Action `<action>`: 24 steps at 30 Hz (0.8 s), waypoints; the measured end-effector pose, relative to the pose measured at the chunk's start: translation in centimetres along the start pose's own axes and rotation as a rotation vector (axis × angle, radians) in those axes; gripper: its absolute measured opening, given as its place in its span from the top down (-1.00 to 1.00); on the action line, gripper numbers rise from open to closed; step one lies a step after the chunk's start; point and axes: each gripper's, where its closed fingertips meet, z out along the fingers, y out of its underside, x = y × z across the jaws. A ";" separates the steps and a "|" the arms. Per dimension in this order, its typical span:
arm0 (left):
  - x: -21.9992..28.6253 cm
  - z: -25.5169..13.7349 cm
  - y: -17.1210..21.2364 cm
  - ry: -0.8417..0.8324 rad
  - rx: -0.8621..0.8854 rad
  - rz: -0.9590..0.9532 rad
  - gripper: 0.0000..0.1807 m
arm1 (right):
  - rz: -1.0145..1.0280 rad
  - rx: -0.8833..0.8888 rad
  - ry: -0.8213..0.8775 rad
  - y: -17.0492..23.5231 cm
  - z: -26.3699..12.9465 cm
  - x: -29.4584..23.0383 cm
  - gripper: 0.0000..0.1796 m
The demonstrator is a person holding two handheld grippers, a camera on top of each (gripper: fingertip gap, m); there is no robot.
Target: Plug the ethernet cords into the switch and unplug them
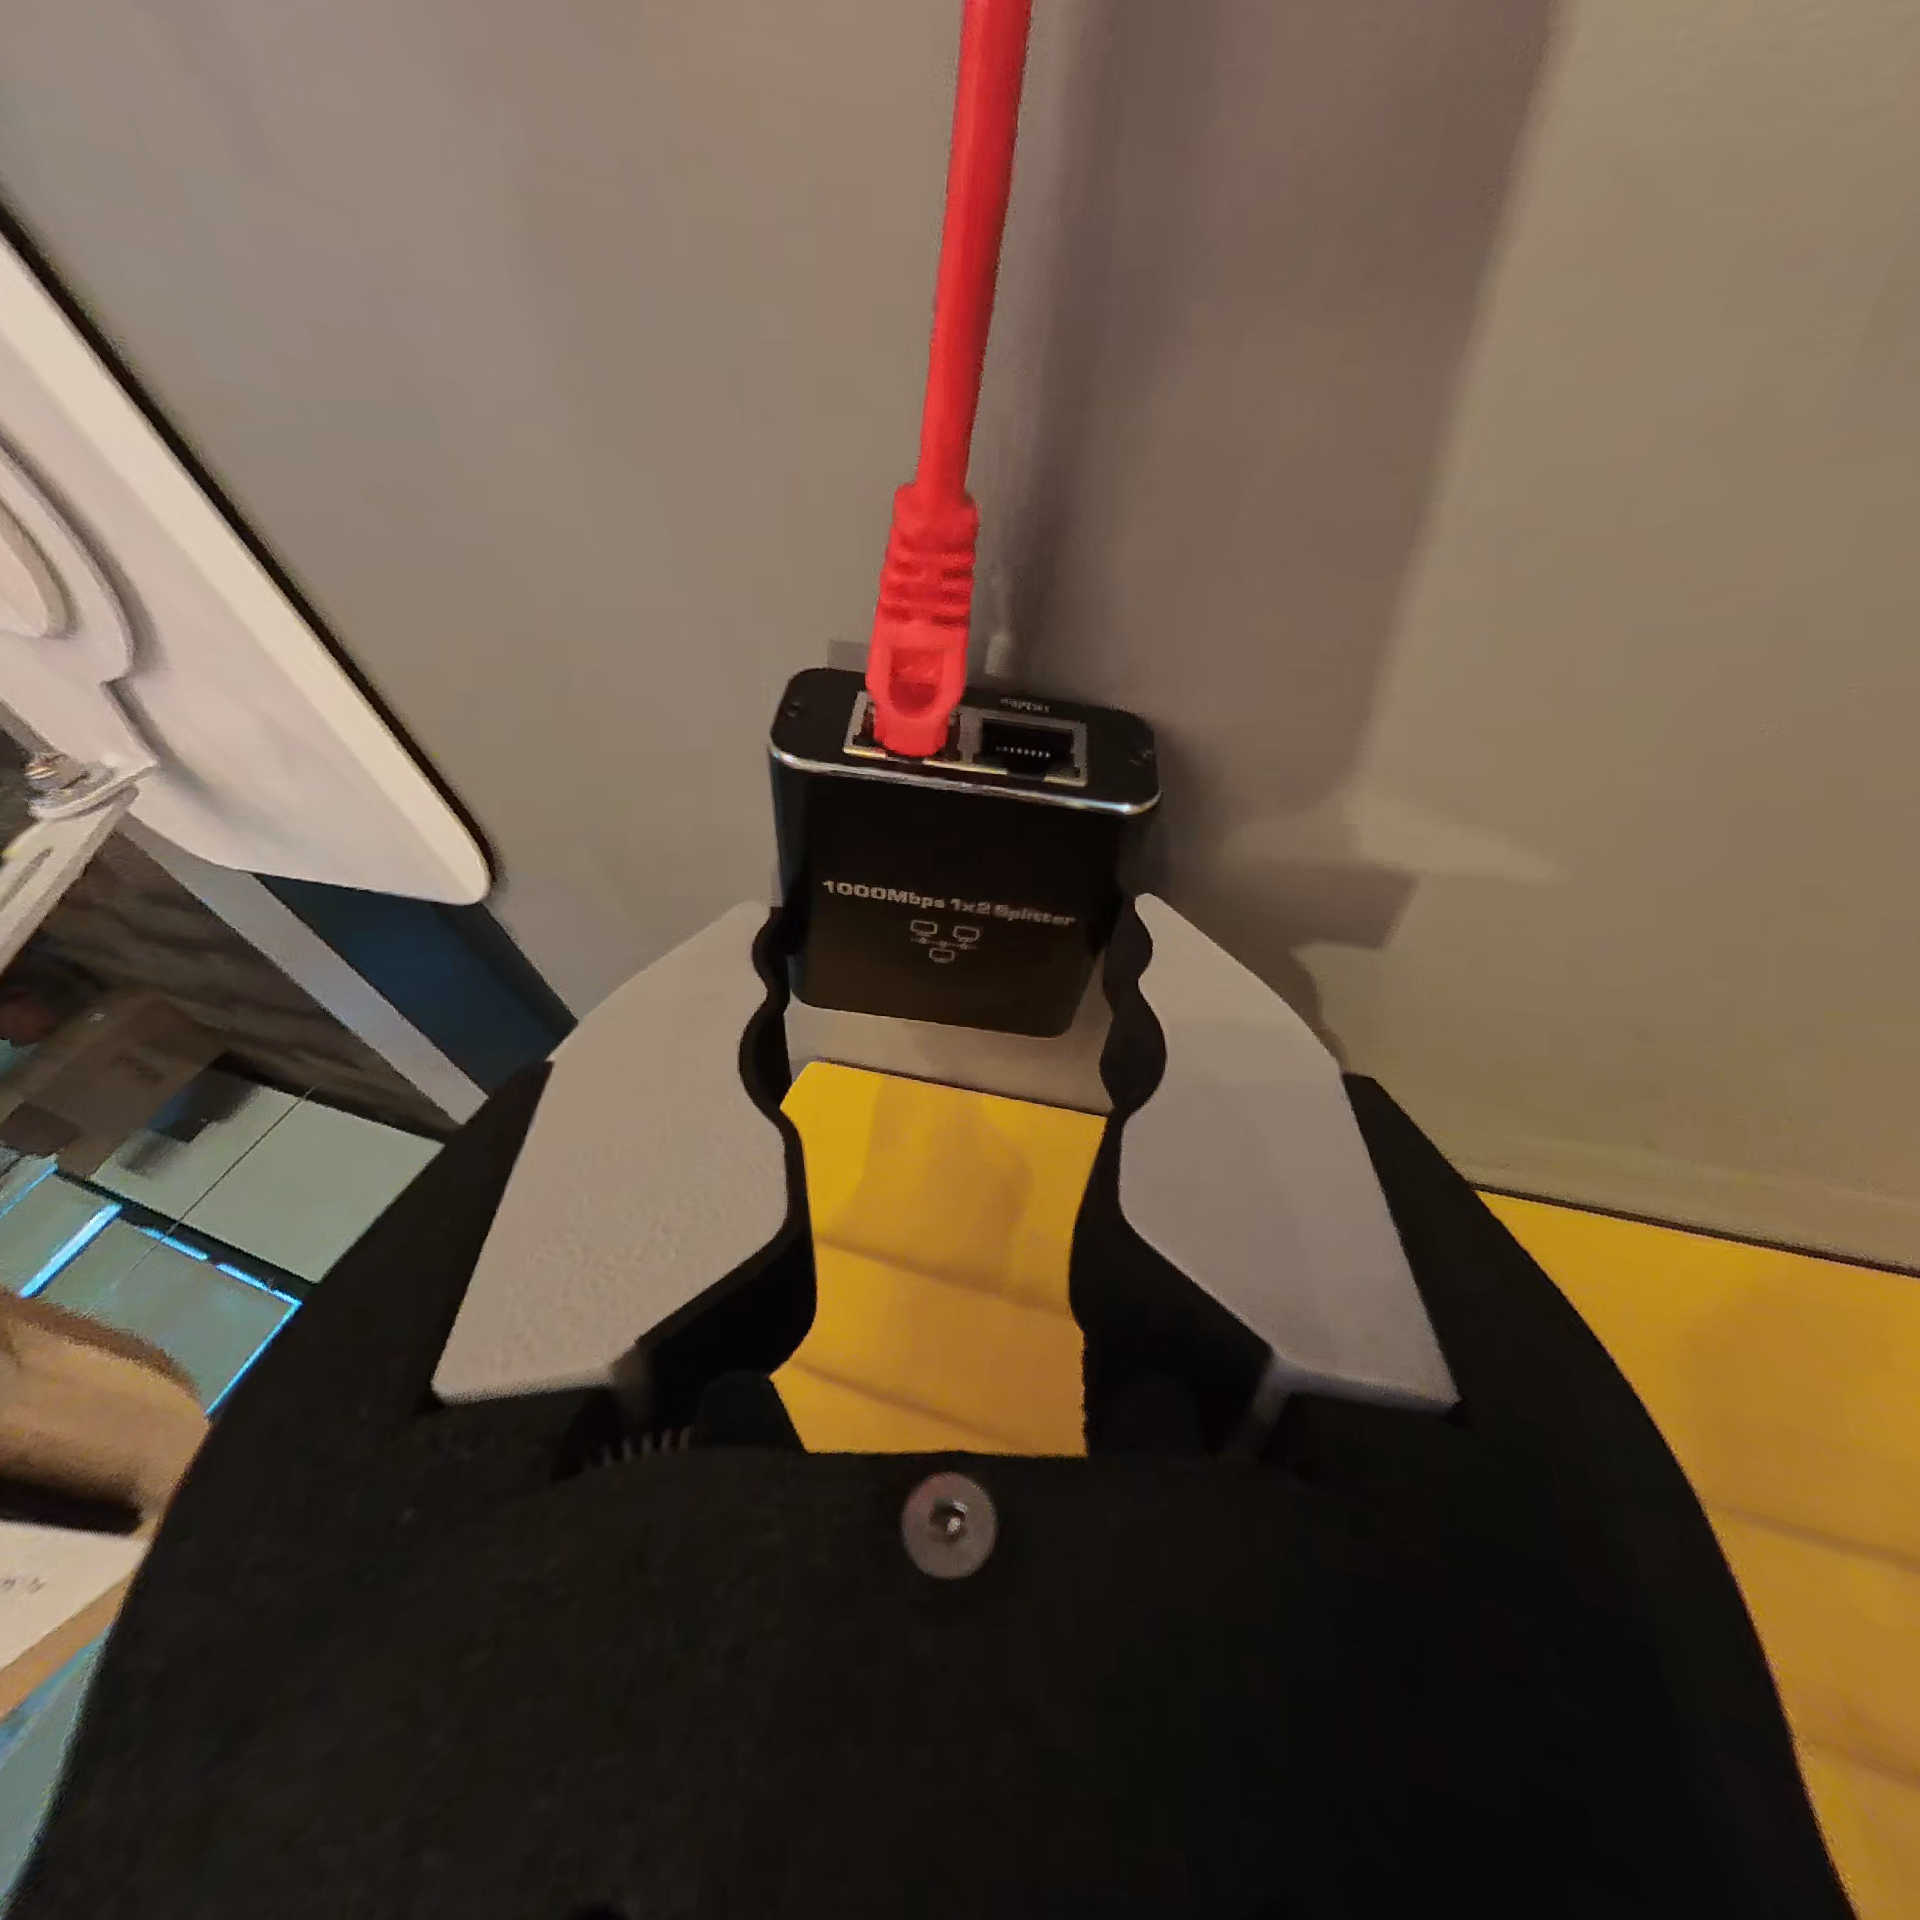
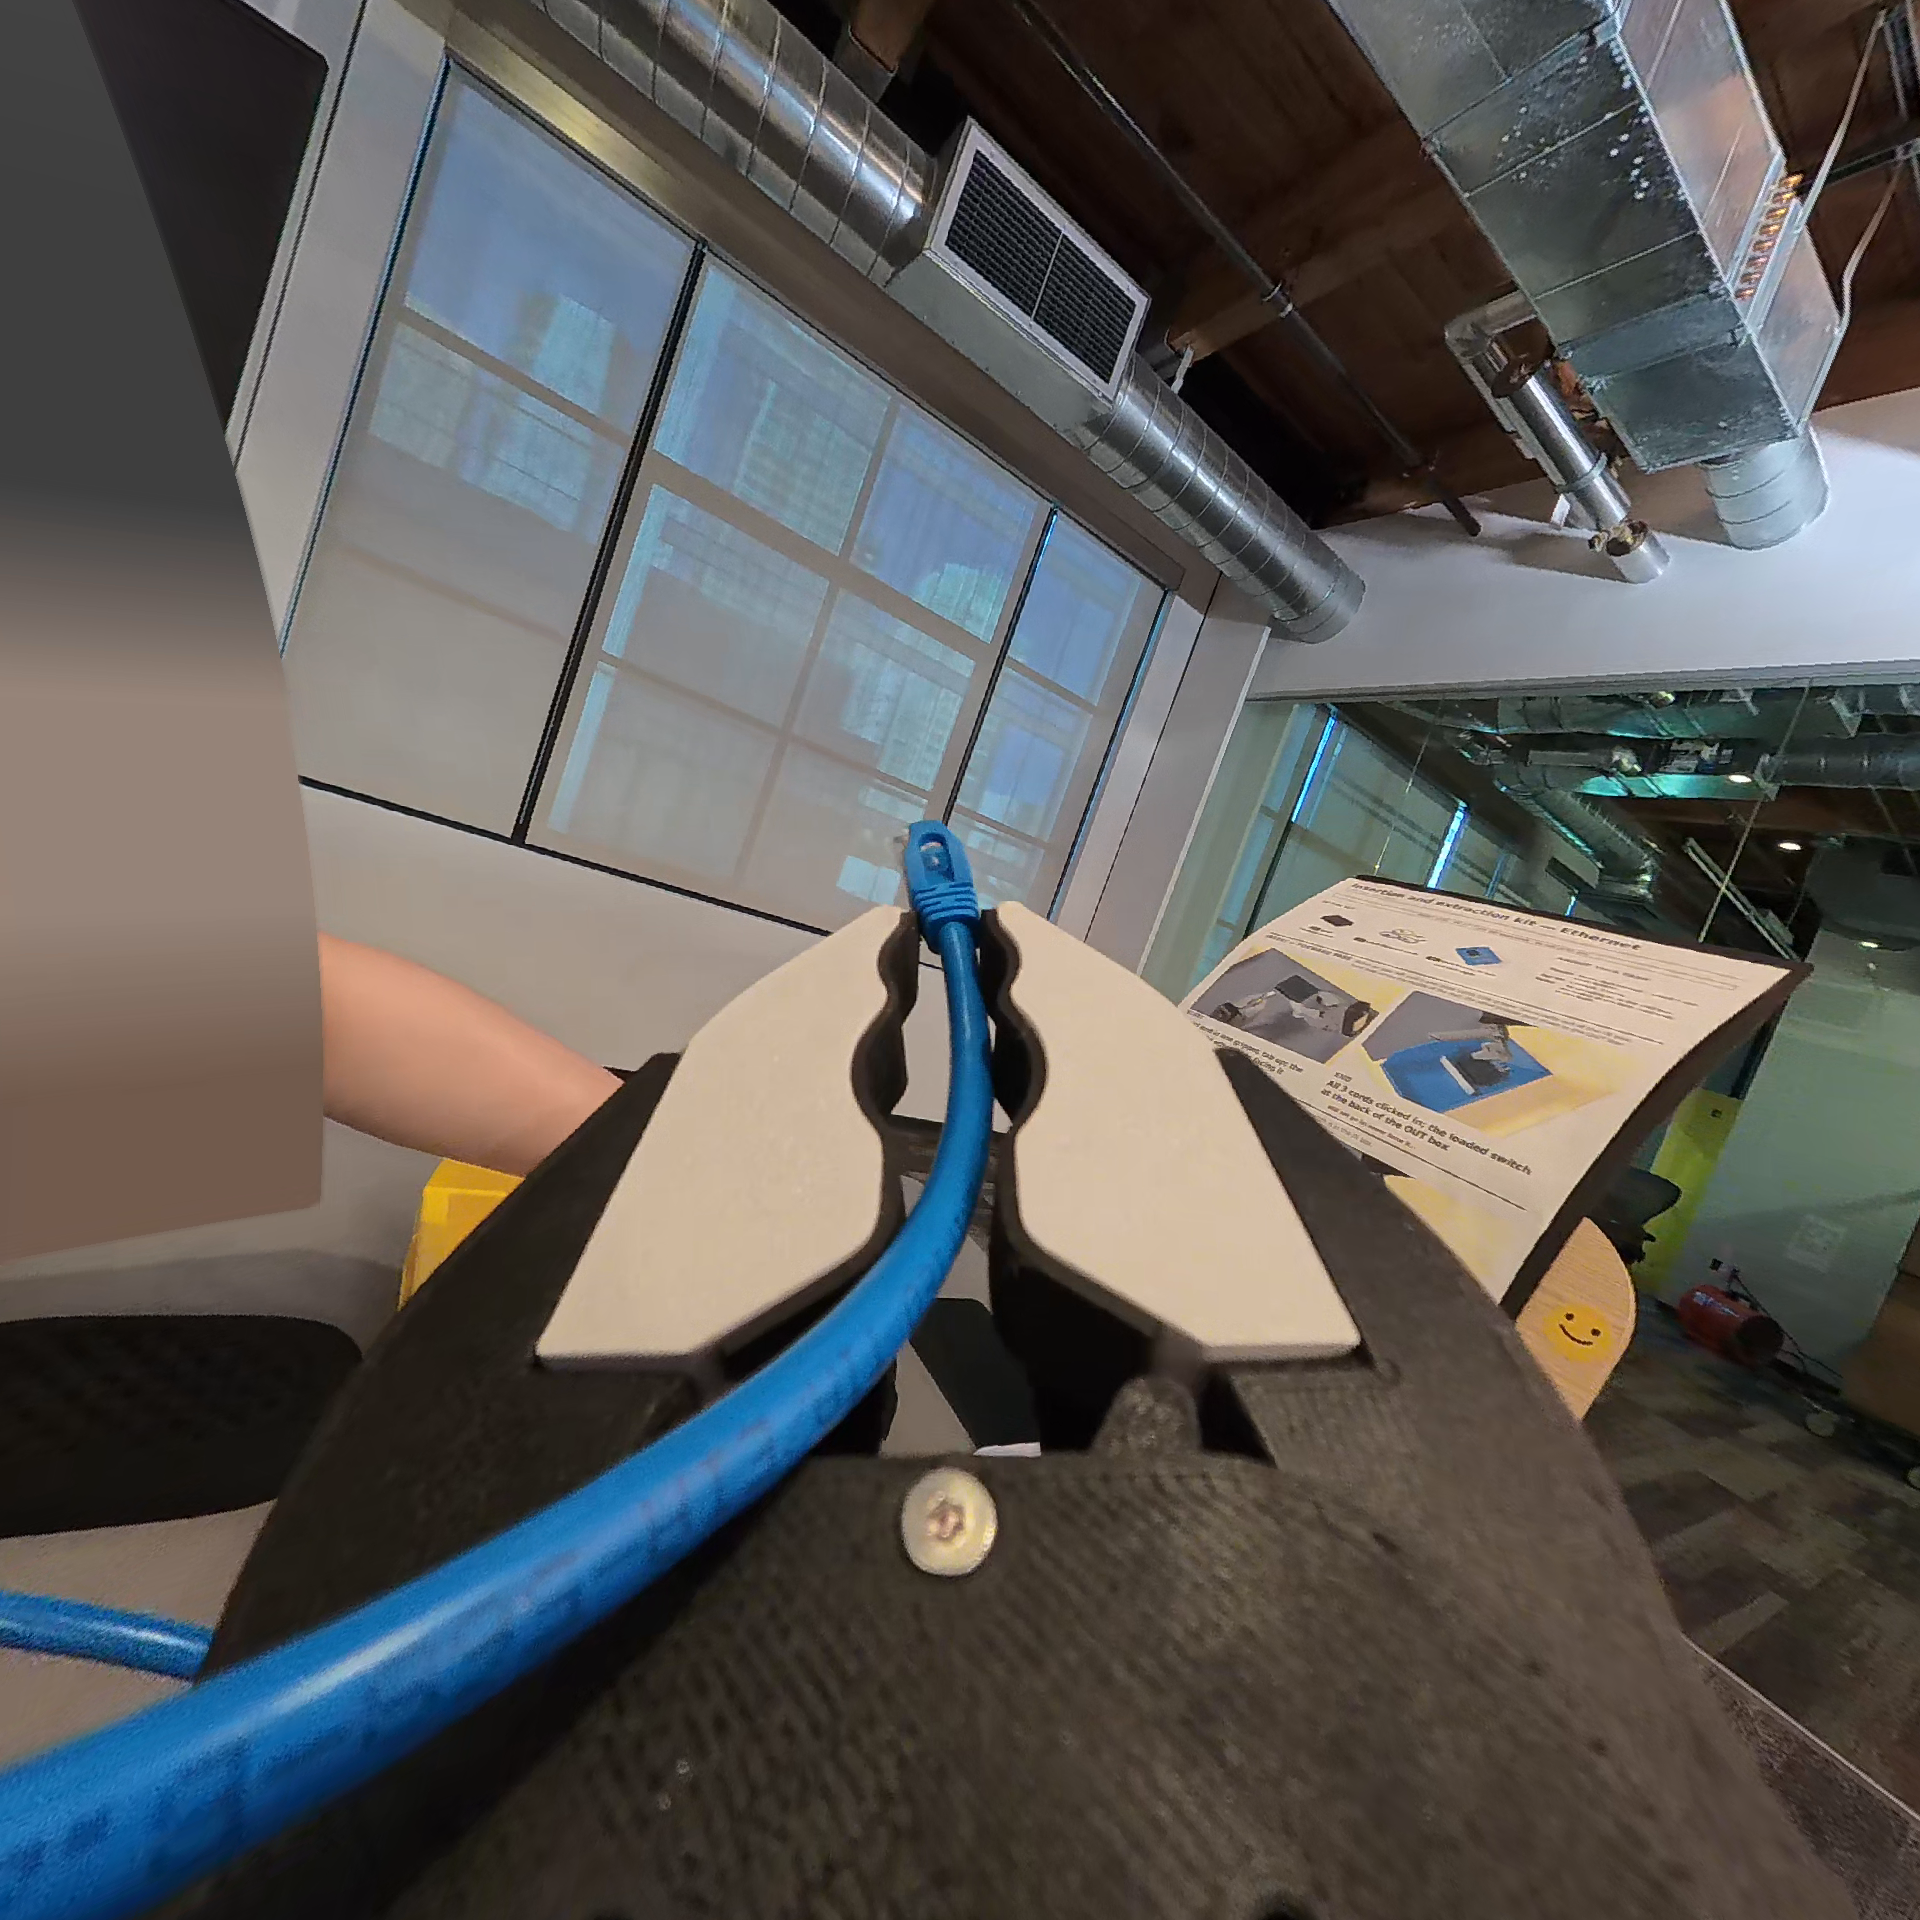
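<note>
Plug-in phase, by my read. Left gripper (image 1: 940, 966) was clamped on the lower body of the black switch (image 1: 951, 883), held up in front of a grey wall (image 1: 520, 416). Red cord (image 1: 961, 343) sat in the left port; right port (image 1: 1031, 746) was empty. Right gripper (image 2: 948, 925) was pinched on the blue cord (image 2: 961, 1049) just behind its plug (image 2: 932, 862), pointed up at the windows (image 2: 727, 520), switch out of its view. Next: swing the blue plug round, line it up with the empty port, push straight in.

The left wrist view looks steeply down, close over the black switch (image 1: 961, 852) at 12 o'clock. The right wrist view tilts upward toward windows (image 2: 727, 540) and ceiling ducts (image 2: 1621, 208). The two views share no part of the scene.
</note>
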 end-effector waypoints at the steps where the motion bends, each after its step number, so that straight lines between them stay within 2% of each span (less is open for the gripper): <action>1: 0.0 0.1 0.0 0.021 -0.010 0.002 0.36 | 0.003 0.002 0.001 0.0 0.0 0.1 0.86; 10: -0.2 0.6 -0.2 0.141 -0.042 0.057 0.28 | 0.007 -0.021 -0.009 0.7 0.2 0.1 0.86; 12: 0.0 0.7 -0.2 0.173 -0.048 0.053 0.31 | 0.003 -0.035 -0.013 1.0 0.3 0.0 0.86; 20: -0.4 0.7 -0.3 0.126 -0.058 0.084 0.24 | 0.004 -0.045 -0.016 1.4 0.5 0.1 0.87; 24: 0.0 0.6 -0.3 0.144 -0.061 0.089 0.32 | 0.003 -0.043 -0.015 1.3 0.4 0.1 0.87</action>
